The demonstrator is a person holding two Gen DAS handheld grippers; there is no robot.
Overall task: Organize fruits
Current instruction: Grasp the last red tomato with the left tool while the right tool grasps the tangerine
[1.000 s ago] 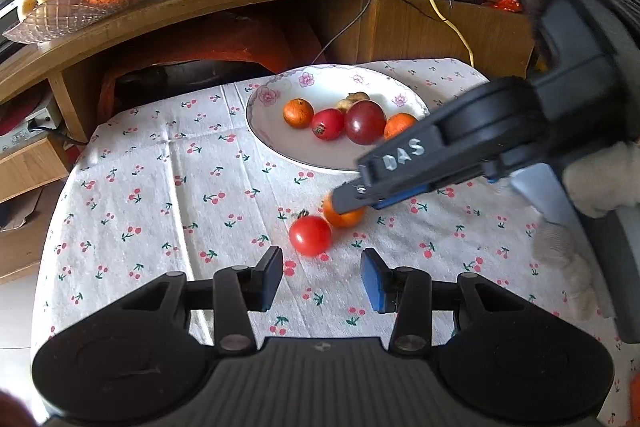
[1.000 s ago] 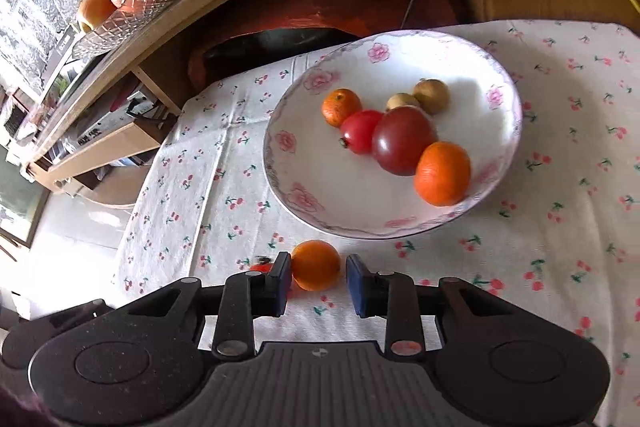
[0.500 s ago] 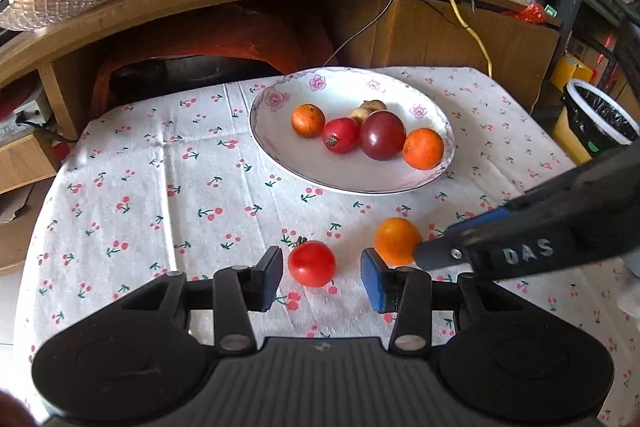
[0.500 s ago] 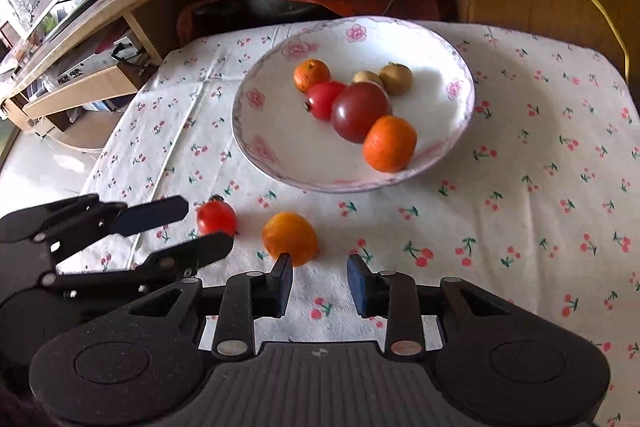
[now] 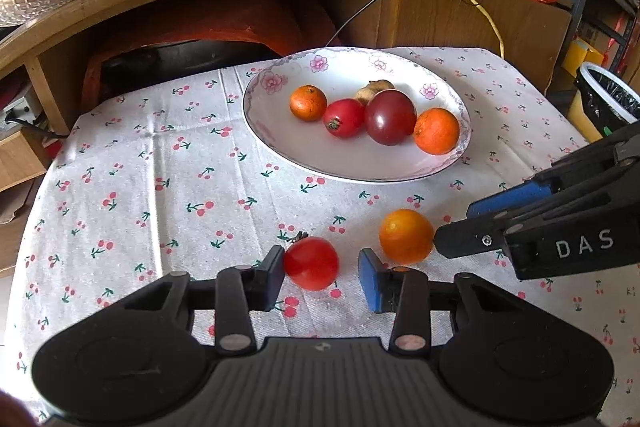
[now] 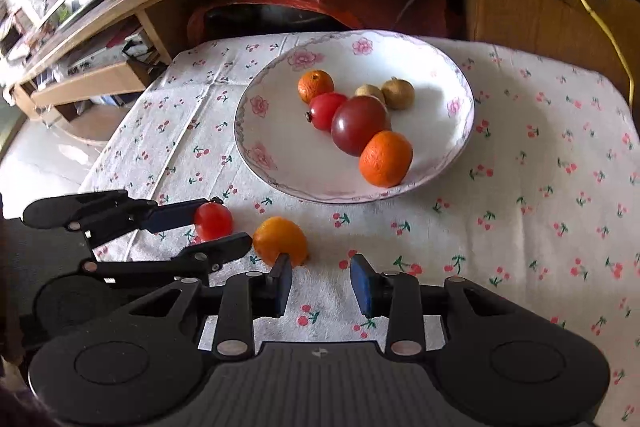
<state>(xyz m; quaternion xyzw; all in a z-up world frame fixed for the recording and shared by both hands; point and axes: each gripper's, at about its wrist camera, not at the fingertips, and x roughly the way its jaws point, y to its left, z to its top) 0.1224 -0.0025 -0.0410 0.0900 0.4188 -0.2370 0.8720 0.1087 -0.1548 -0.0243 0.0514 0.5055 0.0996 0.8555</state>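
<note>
Main risk: the red tomato [image 5: 311,262] is round, sits loose on the cherry-print tablecloth [image 5: 160,187], and is off-centre btwn the fingers of the left gripper [image 5: 320,277], with the left pad [image 5: 276,273] touching or nearly touching it and a clear gap to the right pad. If the jaws shut from here, the tomato prob. gets nudged sideways or squirts fwd toward the small orange [image 5: 406,235] just beside it. Second risk: the two grippers are crowded, w/ one finger of the right gripper [image 6: 321,283] right by that orange and the left gripper's near finger close to it too, so any swing could knock fruit rolling or clash tools. Too hard a squeeze could also bruise the soft tomato. Pose: left gripper is low, near level w/ the cloth, pointing toward the floral plate [image 5: 280,147], jaws spread and gripping nothing. Right gripper is likewise low, jaws apart, empty; the orange lies ahead of its left finger, not btwn the two. Plate holds two small oranges, a red tomato, a dark tomato and two brownish fruits; the two loose fruits sit on the cloth just in front of the plate.
</note>
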